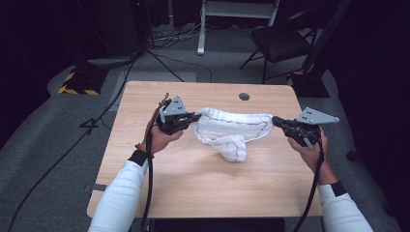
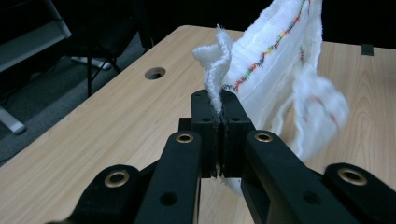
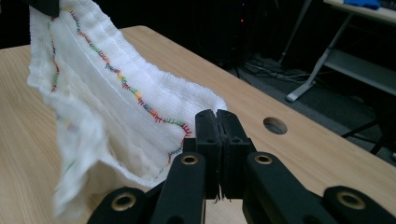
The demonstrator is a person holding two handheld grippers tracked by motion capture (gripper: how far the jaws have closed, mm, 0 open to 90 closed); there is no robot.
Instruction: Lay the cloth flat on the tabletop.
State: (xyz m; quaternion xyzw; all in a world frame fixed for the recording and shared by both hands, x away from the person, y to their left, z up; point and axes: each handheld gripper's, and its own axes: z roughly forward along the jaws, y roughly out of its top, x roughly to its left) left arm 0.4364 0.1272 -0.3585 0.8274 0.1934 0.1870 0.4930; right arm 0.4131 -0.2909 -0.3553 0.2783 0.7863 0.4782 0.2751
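White cloth (image 1: 227, 133) hangs over the tabletop (image 1: 193, 179) centre, stretched from nine to three o'clock: left tool (image 1: 192, 117) and right tool (image 1: 275, 121) each clamp a corner, probably to spread it.

cloth (image 1: 231, 133): white, multicoloured stitched hem | stretched by two corners | middle sagging over table
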